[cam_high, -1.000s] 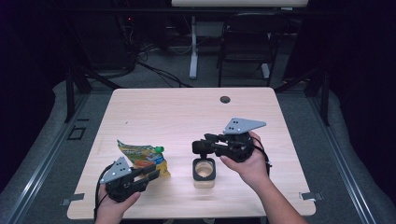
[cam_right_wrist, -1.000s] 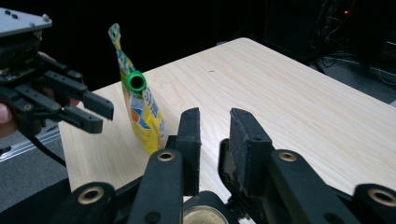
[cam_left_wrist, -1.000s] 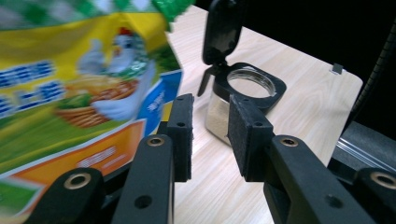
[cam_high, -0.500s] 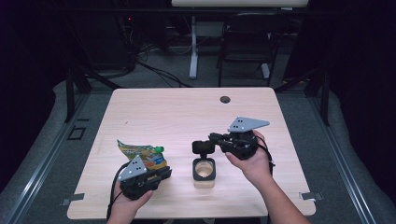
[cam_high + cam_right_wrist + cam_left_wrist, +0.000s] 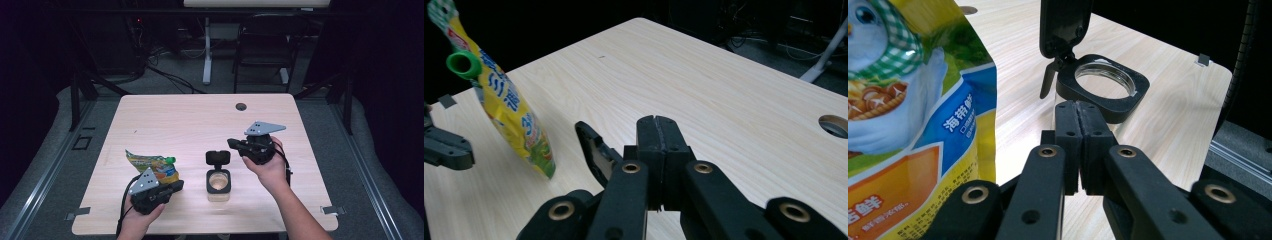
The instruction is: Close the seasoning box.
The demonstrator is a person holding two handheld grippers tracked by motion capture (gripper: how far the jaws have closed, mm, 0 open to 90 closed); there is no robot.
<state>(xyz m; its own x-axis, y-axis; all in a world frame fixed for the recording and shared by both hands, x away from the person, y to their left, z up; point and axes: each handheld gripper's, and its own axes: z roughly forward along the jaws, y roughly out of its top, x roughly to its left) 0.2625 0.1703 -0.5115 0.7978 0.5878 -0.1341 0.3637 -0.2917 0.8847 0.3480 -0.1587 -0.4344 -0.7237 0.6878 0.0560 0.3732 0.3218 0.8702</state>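
Left gripper [image 5: 172,186] jaws just closing, now together, nothing between, low at table's [image 5: 200,120] near edge just beside yellow snack pouch [image 5: 152,166]. Right gripper [image 5: 232,143] jaws just closing, now together, empty, above open flip lid [image 5: 218,158] of small jar [image 5: 219,183] near table's middle front.

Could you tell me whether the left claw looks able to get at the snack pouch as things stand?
Probably yes. The left claw sits right beside the snack pouch with nothing between them, but its jaws have just closed on nothing and stand shut, so it would need to open first.
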